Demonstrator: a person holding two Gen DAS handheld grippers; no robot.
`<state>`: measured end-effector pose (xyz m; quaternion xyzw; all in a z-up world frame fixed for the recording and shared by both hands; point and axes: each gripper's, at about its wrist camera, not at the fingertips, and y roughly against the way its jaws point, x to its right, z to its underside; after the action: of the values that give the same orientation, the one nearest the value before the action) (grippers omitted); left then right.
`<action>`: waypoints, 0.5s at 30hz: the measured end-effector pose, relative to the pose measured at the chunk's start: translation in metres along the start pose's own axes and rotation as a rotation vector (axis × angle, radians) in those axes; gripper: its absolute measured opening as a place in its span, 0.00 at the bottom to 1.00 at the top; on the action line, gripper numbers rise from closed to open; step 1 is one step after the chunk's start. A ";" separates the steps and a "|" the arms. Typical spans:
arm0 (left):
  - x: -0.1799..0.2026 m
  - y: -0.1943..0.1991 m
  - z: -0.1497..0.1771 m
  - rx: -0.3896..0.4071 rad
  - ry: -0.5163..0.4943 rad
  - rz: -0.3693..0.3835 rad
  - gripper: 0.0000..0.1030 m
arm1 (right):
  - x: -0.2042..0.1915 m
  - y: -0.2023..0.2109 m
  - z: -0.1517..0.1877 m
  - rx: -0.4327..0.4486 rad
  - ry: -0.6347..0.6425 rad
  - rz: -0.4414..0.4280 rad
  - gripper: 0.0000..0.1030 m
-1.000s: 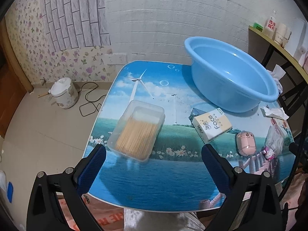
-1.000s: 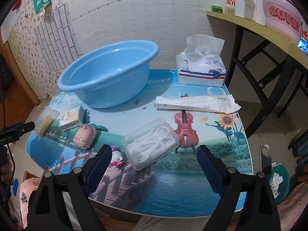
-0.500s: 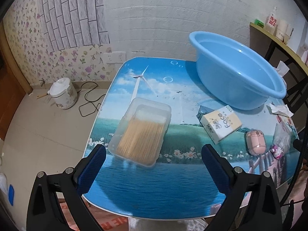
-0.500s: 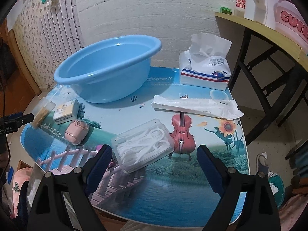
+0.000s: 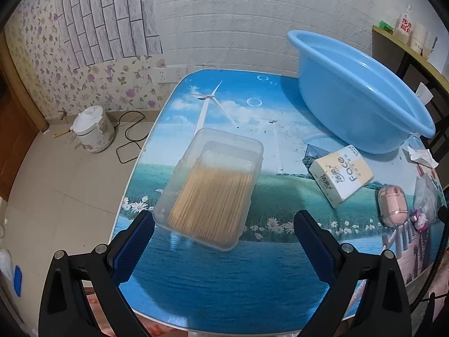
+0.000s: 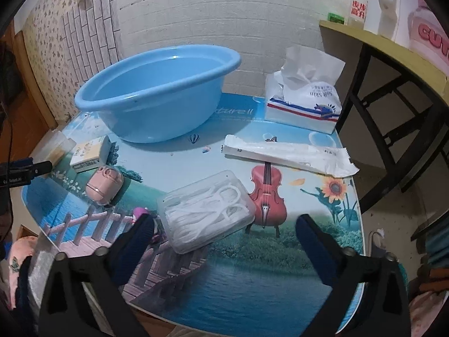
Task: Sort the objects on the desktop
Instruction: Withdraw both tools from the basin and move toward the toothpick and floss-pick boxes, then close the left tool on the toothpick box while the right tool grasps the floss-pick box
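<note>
My left gripper (image 5: pixel 223 233) hangs over the near edge of the bench (image 5: pixel 224 280), fingers spread wide, nothing clamped. The toothpick box (image 5: pixel 209 185) lies flat between the finger lines at 12 o'clock, its near left corner just beside my left pad, not clearly touching. The bench's left edge runs close past that box, with bare floor and a rice cooker (image 5: pixel 94 132) beyond at 10 o'clock. There is open bench at 6 o'clock below the box, and more between the box and the blue basin (image 5: pixel 359 98) at 1 o'clock.

My right gripper (image 6: pixel 224 238) is released, jaws opening, with the floss-pick box (image 6: pixel 206 207) lying between the finger lines, pads apart from it. There is clear bench at 5 o'clock toward the near right rim.

The toothpick box is clear plastic, packed with wooden sticks. The floss-pick box is clear, full of white picks. The basin sits at the back, nothing visible inside. The small Face carton (image 5: pixel 341 178) sits just beside the basin's base, and the pink case (image 5: pixel 393 206) is at 3 o'clock. The tissue pack (image 6: pixel 304 104) stands at 1 o'clock in the right view, with a paper sleeve (image 6: pixel 289 156) lying in front of it.
</note>
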<state>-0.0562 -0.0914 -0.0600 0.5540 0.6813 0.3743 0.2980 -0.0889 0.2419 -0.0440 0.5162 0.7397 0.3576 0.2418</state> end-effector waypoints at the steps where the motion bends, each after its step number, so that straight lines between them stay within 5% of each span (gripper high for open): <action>1: 0.000 -0.001 0.000 -0.001 0.001 0.001 0.97 | 0.000 -0.001 0.000 -0.002 0.003 0.006 0.99; 15: -0.004 -0.020 -0.003 -0.022 0.012 -0.005 0.97 | 0.001 -0.014 -0.002 -0.028 0.021 0.023 0.99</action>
<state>-0.0688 -0.0983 -0.0752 0.5467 0.6802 0.3846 0.3010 -0.0990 0.2394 -0.0533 0.5175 0.7311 0.3761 0.2371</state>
